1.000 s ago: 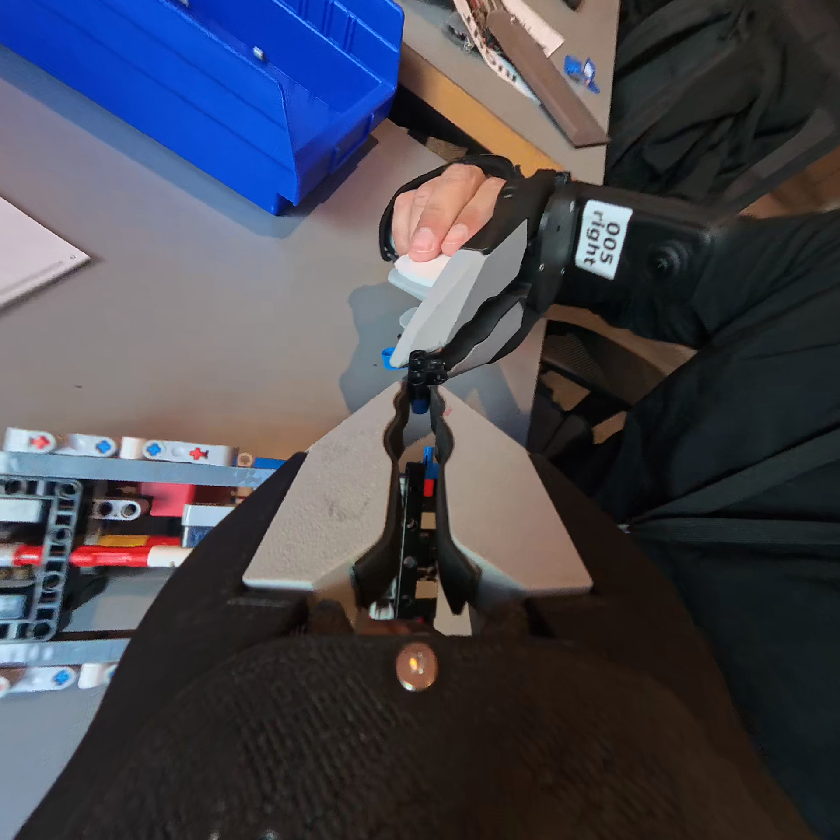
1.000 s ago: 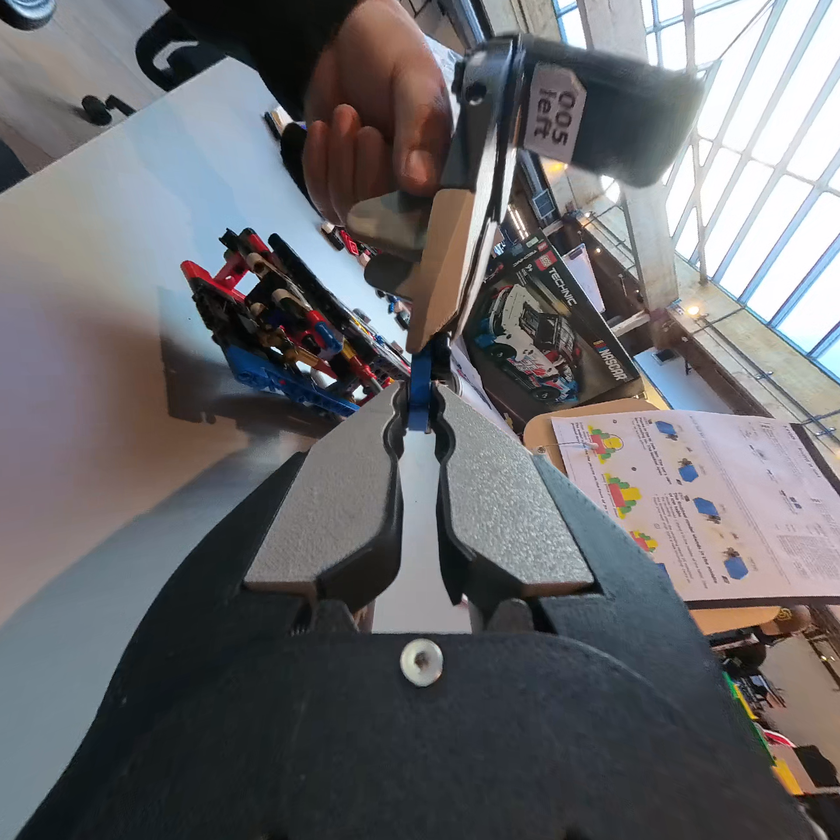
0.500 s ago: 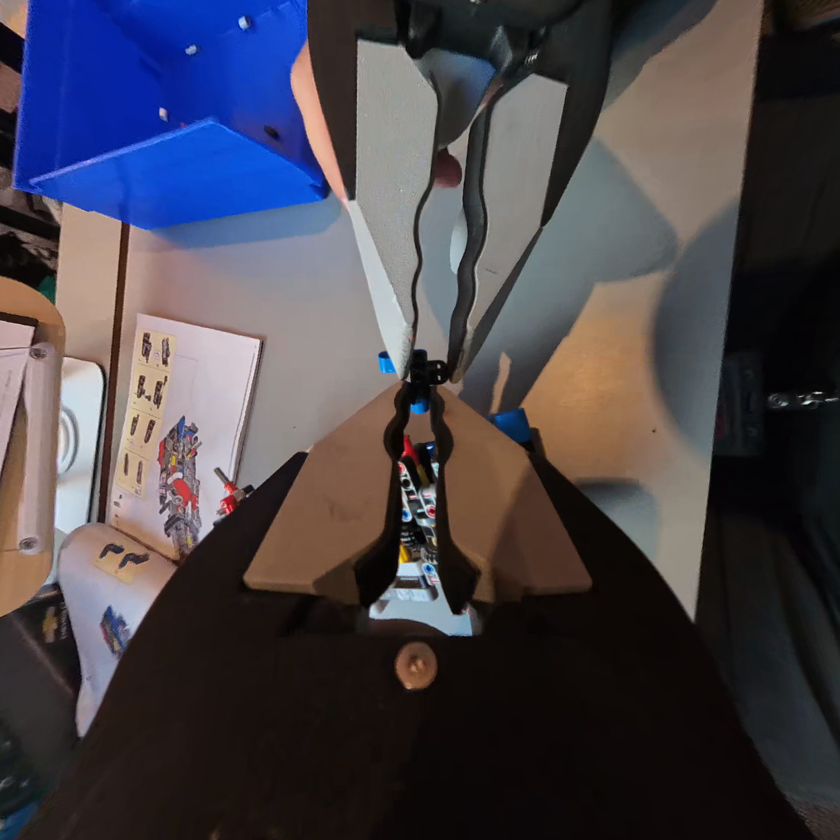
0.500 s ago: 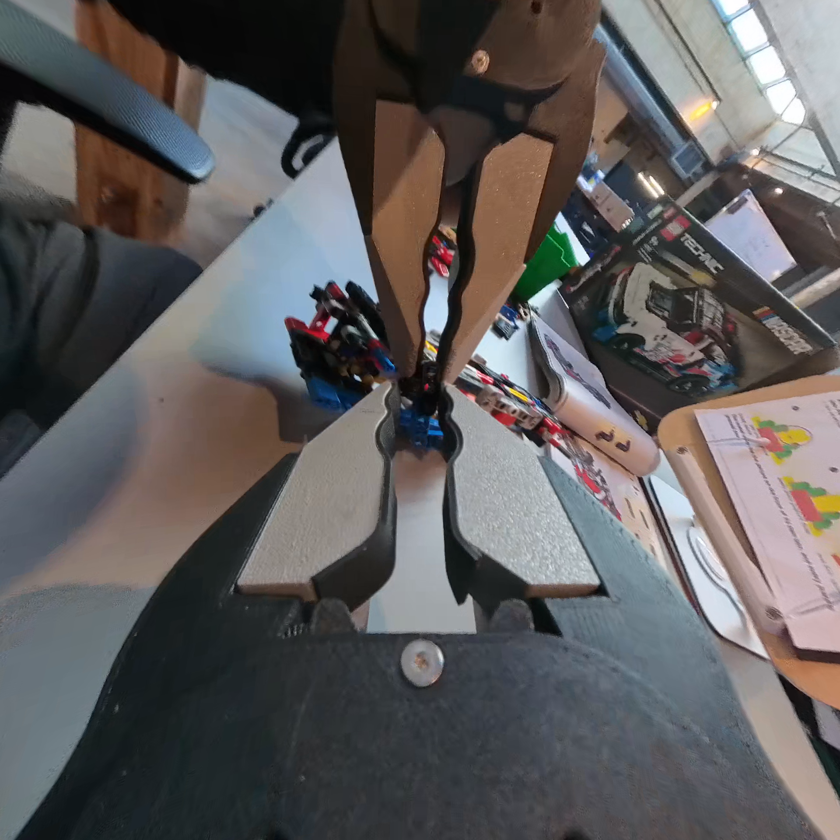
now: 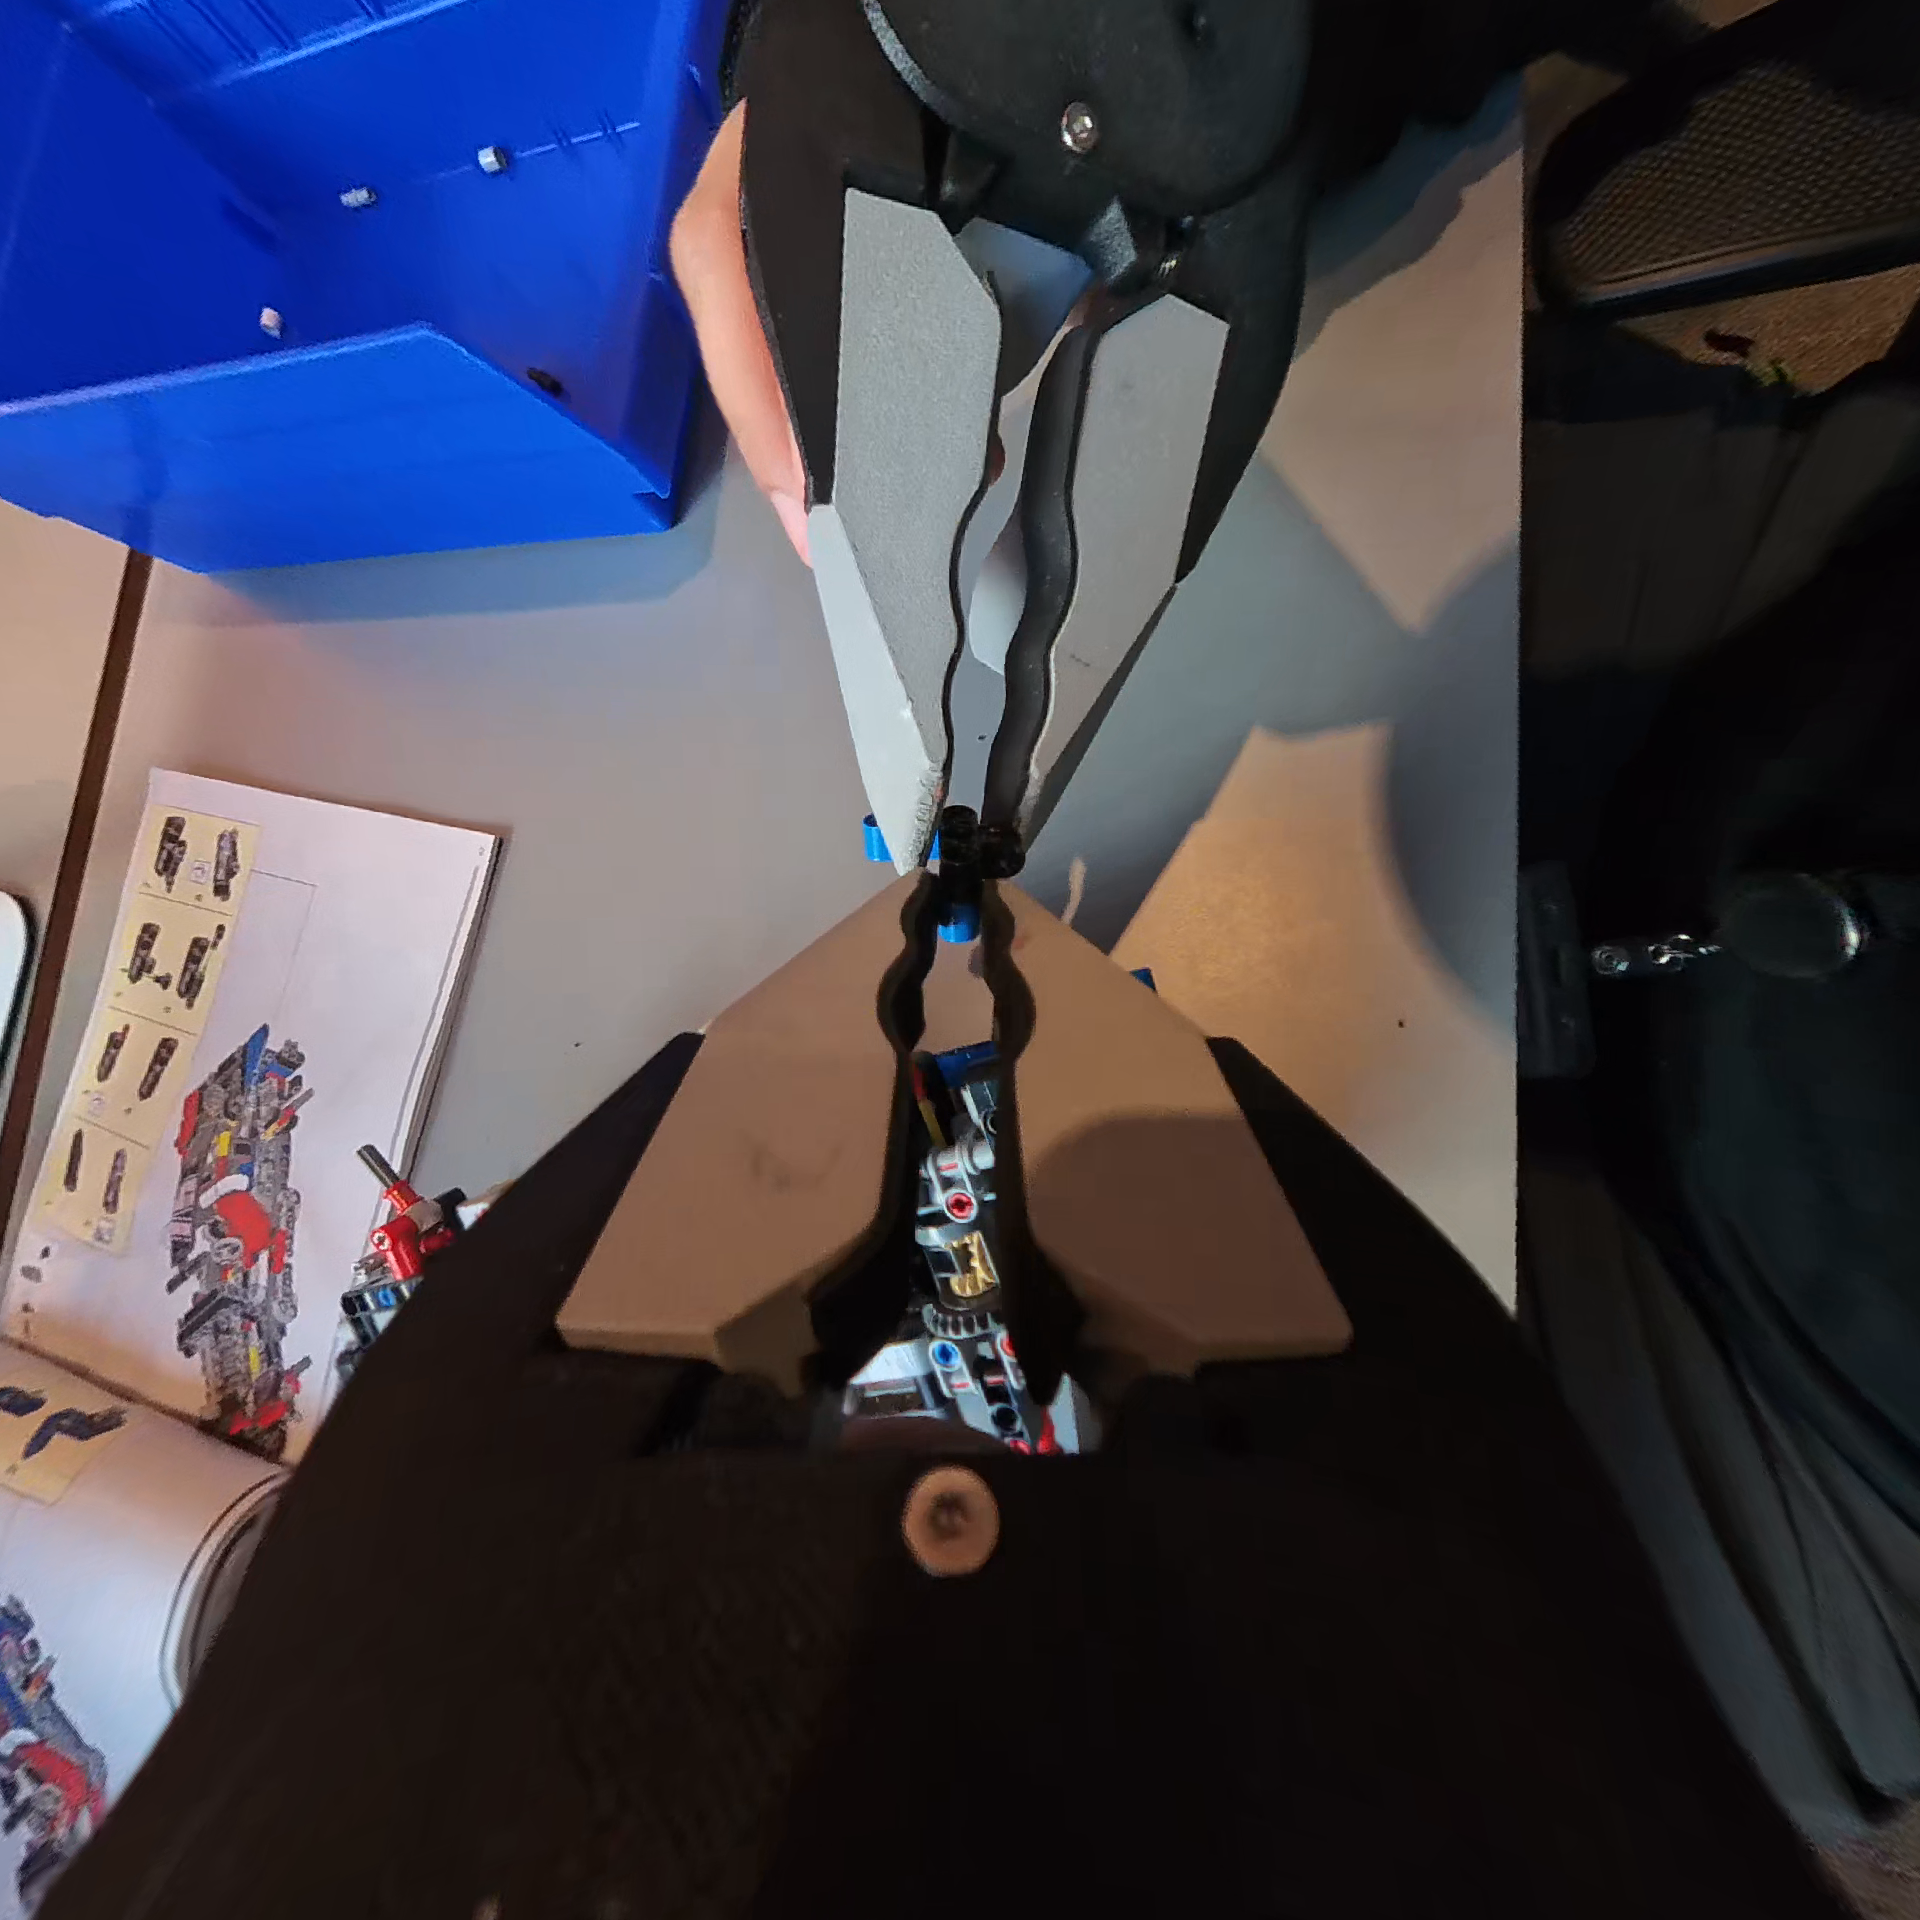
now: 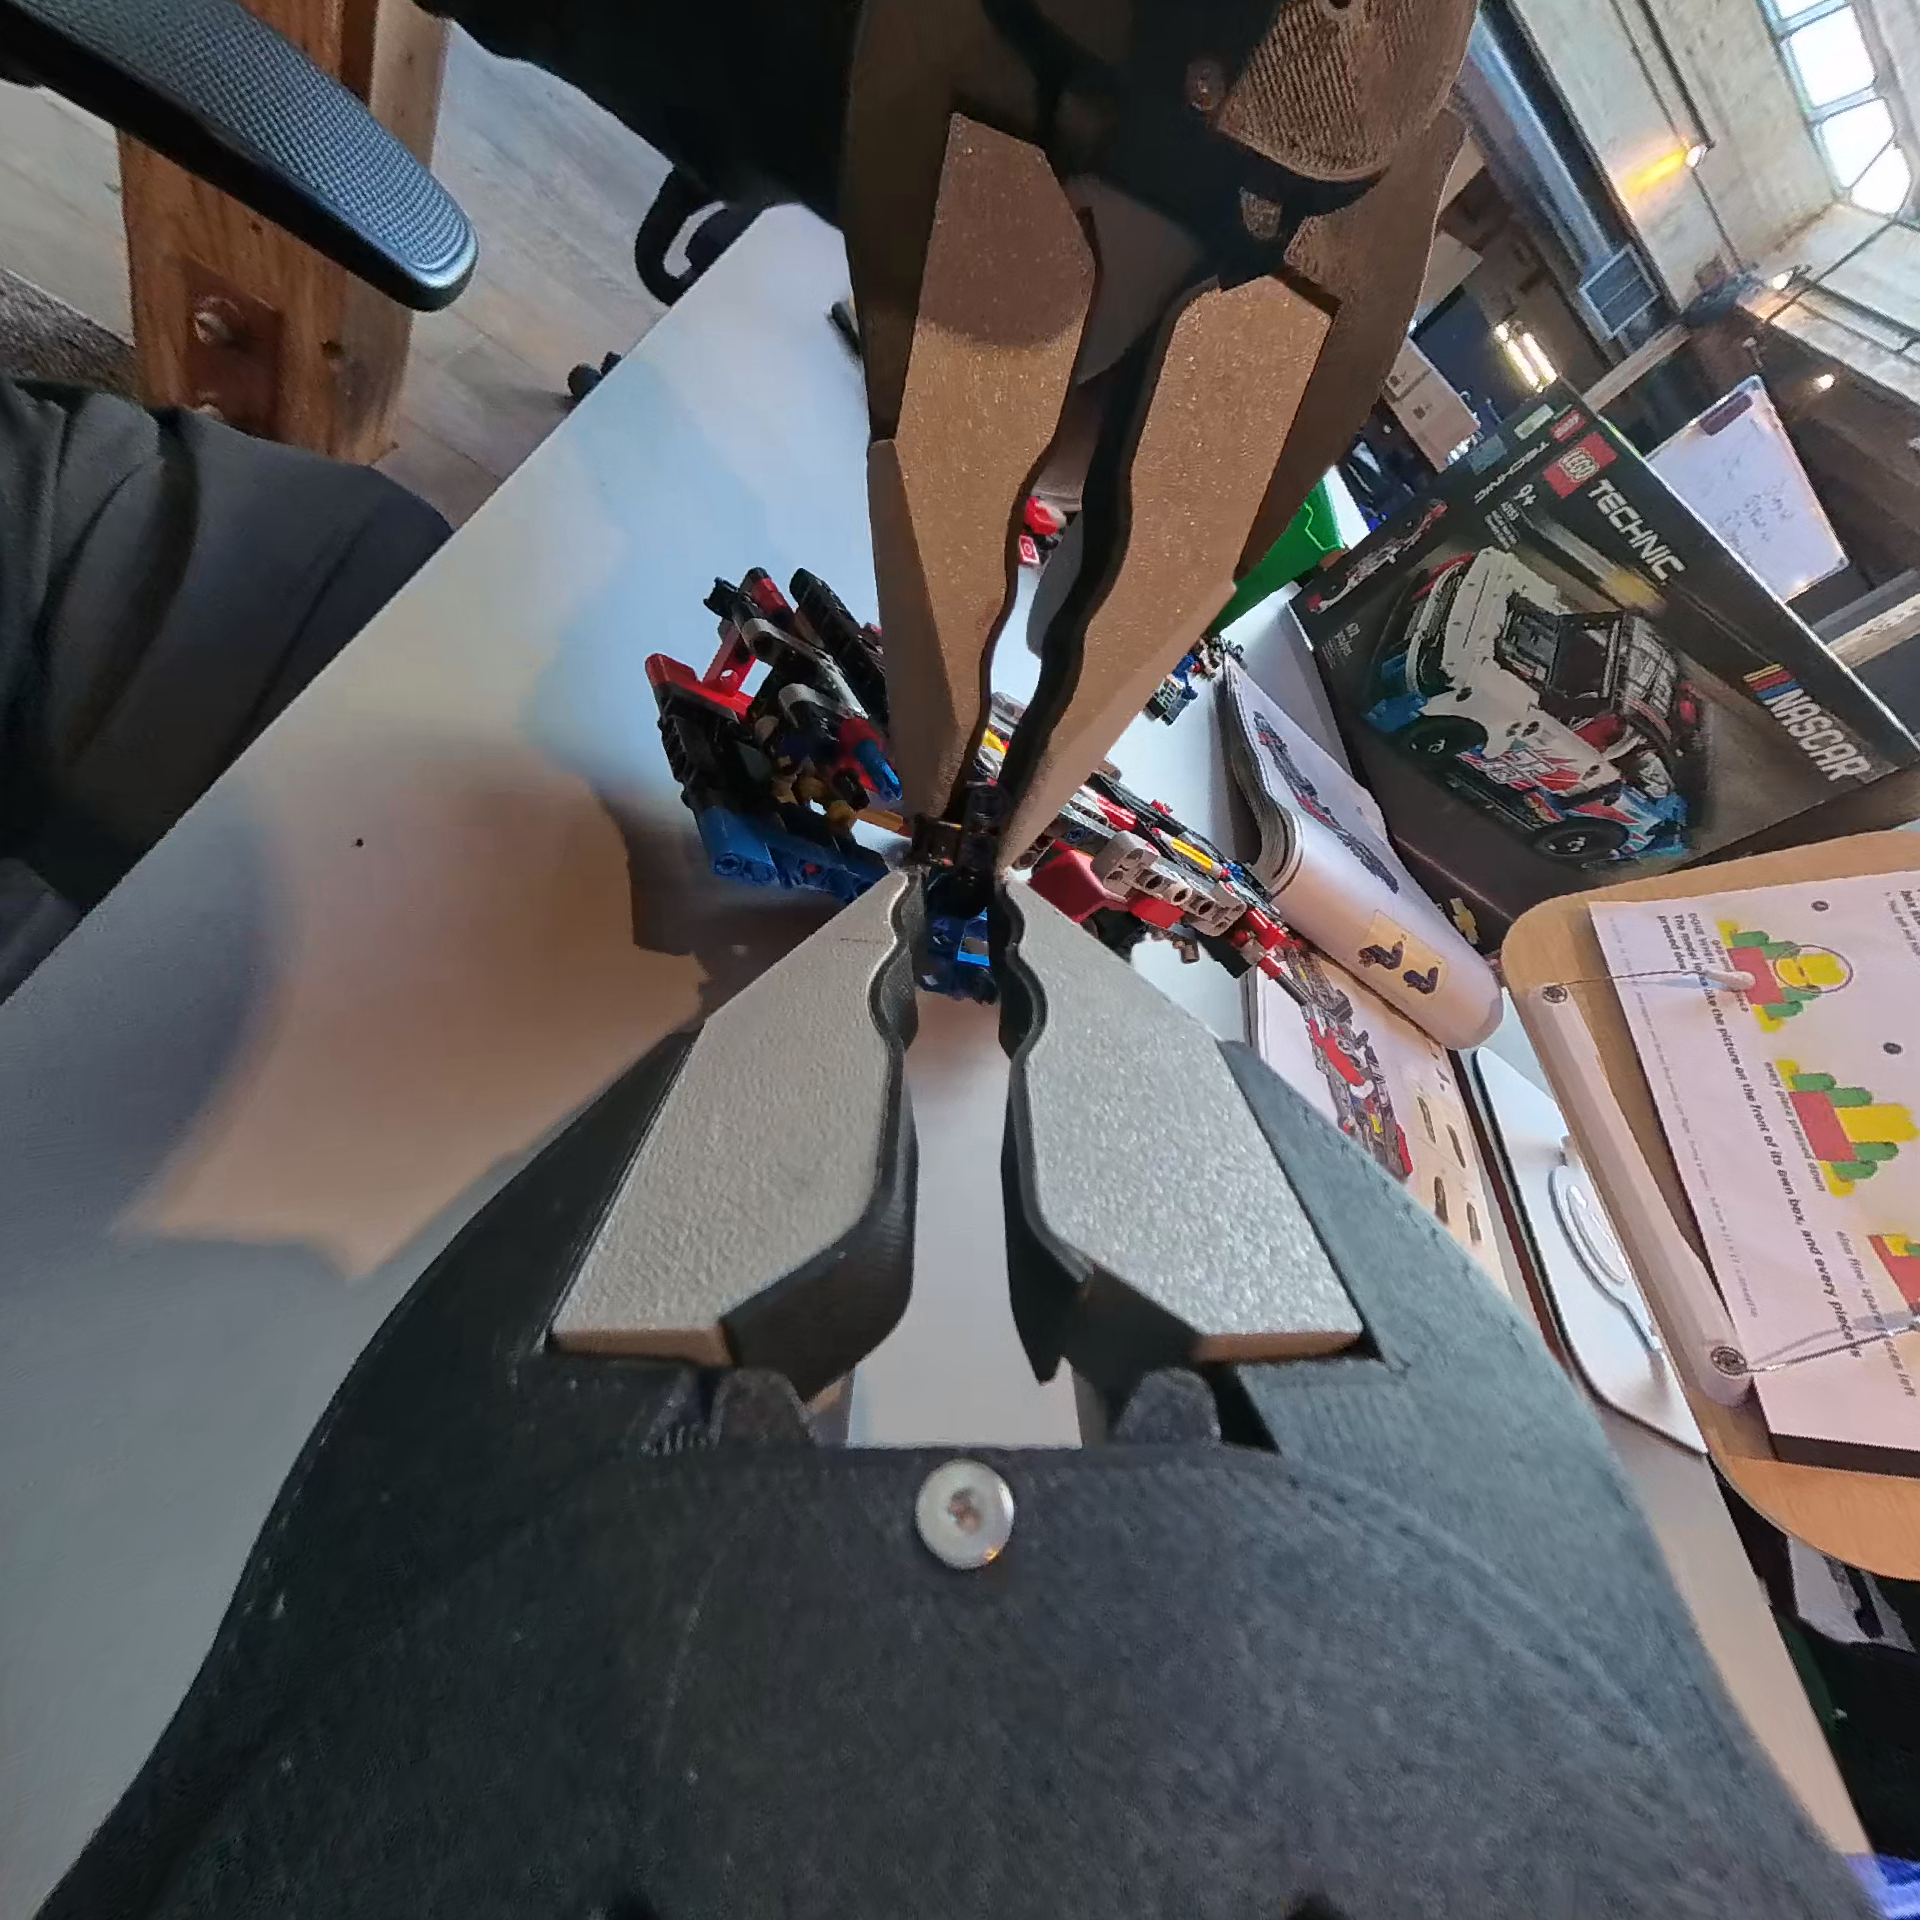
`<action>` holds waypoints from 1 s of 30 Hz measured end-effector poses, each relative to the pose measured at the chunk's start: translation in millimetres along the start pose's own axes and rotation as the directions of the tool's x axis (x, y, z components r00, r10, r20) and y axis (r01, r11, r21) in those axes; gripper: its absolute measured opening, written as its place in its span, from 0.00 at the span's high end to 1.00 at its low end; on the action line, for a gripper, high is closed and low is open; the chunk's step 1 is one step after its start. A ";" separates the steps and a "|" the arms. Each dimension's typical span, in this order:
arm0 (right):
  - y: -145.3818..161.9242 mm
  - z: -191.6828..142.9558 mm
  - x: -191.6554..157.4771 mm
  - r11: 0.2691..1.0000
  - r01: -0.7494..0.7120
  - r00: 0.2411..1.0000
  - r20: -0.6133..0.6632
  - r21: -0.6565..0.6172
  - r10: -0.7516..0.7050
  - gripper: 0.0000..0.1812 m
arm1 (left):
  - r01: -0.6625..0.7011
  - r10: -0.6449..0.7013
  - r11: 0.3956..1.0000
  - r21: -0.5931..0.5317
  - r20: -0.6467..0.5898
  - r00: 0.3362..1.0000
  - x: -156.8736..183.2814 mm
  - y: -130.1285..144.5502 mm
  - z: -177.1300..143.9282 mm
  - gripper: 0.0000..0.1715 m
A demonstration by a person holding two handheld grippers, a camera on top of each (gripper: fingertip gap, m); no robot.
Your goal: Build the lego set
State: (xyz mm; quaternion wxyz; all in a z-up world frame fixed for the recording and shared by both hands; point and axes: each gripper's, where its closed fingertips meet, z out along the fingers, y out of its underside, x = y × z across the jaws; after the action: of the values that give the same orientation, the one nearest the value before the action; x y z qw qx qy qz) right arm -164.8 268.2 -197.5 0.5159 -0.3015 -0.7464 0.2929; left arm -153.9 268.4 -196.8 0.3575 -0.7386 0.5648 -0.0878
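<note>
A small black connector [image 5: 971,844] with blue pins [image 5: 958,923] is pinched between both grippers, which meet tip to tip above the grey table [image 5: 644,707]. My left gripper [image 5: 956,902] is shut on the blue pin end. My right gripper [image 5: 971,831] comes in from above in the left wrist view, shut on the black end. In the right wrist view my right gripper [image 6: 956,896] is at the bottom, and the left gripper [image 6: 961,823] comes from the top with the black connector [image 6: 956,831] at the junction. The partly built model [image 6: 769,748] lies on the table behind.
A blue bin [image 5: 343,312] stands at the back left. An open instruction booklet [image 5: 260,1039] lies left of the model, which shows through my finger gap [image 5: 961,1236]. The set box [image 6: 1558,644] and a wooden board with a printed sheet [image 6: 1766,1091] are to the right. The table edge [image 5: 1512,935] runs on the right. Left and right tips are no more than a few centimetres apart.
Over the last second both grippers swung round to face each other head-on over the table, still holding the small piece. Since half a second ago they have barely moved.
</note>
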 end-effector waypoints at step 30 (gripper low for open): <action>-16.4 4.2 -11.1 0.721 -0.670 0.728 0.344 0.175 0.593 0.98 | 0.234 -0.242 0.970 0.065 0.208 0.948 6.1 8.8 -13.9 0.96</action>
State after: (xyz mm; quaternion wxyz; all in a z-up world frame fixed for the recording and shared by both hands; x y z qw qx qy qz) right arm -168.1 248.7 -193.1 0.3174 -0.4196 -0.6076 0.5949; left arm -166.0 256.0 -193.8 0.4176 -0.7992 0.4279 -0.0612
